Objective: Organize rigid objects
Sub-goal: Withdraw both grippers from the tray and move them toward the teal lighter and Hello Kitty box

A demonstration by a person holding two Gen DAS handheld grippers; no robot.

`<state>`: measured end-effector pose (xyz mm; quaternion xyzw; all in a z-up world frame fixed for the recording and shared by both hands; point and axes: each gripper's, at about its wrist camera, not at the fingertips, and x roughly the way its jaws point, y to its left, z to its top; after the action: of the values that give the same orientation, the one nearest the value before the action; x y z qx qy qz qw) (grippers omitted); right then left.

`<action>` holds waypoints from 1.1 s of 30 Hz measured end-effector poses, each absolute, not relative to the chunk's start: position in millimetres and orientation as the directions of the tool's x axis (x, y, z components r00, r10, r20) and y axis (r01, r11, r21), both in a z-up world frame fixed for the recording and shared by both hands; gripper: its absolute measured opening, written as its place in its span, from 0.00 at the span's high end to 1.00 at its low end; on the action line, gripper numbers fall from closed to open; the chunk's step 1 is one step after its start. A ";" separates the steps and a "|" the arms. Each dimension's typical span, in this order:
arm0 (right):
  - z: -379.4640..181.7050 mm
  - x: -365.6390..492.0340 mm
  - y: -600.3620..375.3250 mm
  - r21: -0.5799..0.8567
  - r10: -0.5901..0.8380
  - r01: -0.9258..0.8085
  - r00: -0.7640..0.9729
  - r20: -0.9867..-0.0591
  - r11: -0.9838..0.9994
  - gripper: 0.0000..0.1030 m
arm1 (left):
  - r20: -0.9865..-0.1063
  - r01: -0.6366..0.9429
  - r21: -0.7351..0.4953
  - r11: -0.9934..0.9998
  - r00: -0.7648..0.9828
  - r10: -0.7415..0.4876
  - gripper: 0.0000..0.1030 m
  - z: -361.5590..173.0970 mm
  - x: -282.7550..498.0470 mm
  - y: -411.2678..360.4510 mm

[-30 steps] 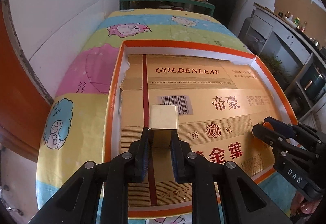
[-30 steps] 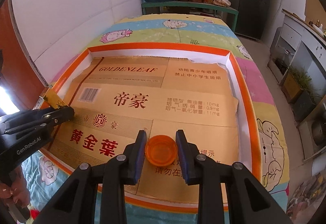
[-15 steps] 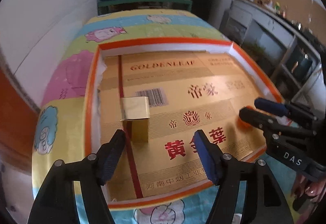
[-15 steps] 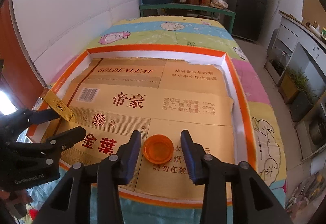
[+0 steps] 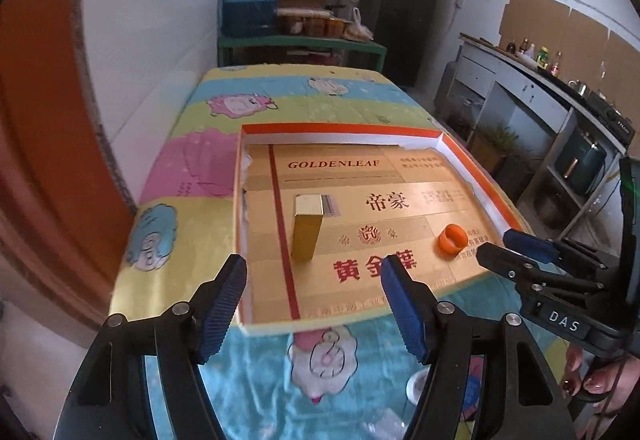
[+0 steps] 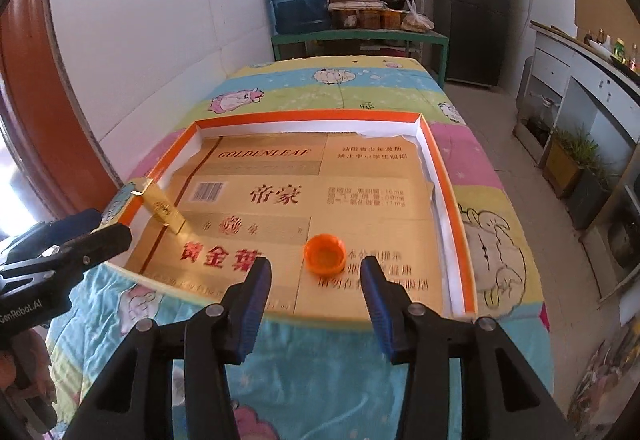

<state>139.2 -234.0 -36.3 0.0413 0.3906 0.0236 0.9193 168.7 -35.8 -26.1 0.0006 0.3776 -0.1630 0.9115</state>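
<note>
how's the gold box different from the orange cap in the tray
The gold box is a tall rectangular block standing upright; the orange cap is a low round ring shape lying flat. The gold box is shiny metallic, the orange cap plain plastic-looking. The gold box stands nearer the tray's left side, the orange cap nearer its right. Both rest free, ungripped.

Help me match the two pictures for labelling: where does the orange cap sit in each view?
Left wrist: orange cap lies right of centre on the tray's gold cardboard.
Right wrist: cap lies low centre, just beyond that claw's fingers.
Shared landmark: the upright gold box.
</note>
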 end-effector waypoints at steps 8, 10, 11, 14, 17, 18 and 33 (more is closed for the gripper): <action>-25.3 104.0 -225.9 0.106 0.083 -0.010 0.699 -0.710 0.994 0.55 | -0.685 0.294 -0.127 0.947 0.665 -0.299 0.31 -13.4 128.3 -29.3; -20.9 91.8 -223.6 0.102 0.084 -0.017 0.709 -0.701 0.995 0.55 | -0.686 0.285 -0.113 0.952 0.671 -0.282 0.31 -11.7 118.1 -28.4; -19.0 86.1 -222.0 0.096 0.080 -0.018 0.713 -0.696 0.995 0.55 | -0.687 0.284 -0.110 0.952 0.671 -0.280 0.31 -10.7 113.3 -27.8; -14.0 68.2 -217.3 0.089 0.077 -0.022 0.723 -0.686 0.996 0.55 | -0.687 0.282 -0.107 0.954 0.672 -0.276 0.31 -7.1 98.0 -26.0; -11.0 52.6 -212.7 0.091 0.082 -0.027 0.725 -0.684 0.996 0.55 | -0.682 0.284 -0.112 0.952 0.675 -0.282 0.31 -3.9 84.0 -23.6; -10.3 47.6 -211.2 0.090 0.082 -0.027 0.726 -0.683 0.996 0.55 | -0.680 0.284 -0.116 0.952 0.676 -0.284 0.31 -2.9 79.7 -22.5; -19.4 -0.8 -201.2 0.108 0.089 -0.017 0.706 -0.702 0.994 0.55 | -0.681 0.260 -0.153 0.953 0.671 -0.292 0.31 -10.6 44.4 -6.8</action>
<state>-0.8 -201.2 -19.4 0.0465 0.3822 0.0287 0.9225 44.4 -6.8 -10.6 -0.0213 0.3761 -0.1511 0.9139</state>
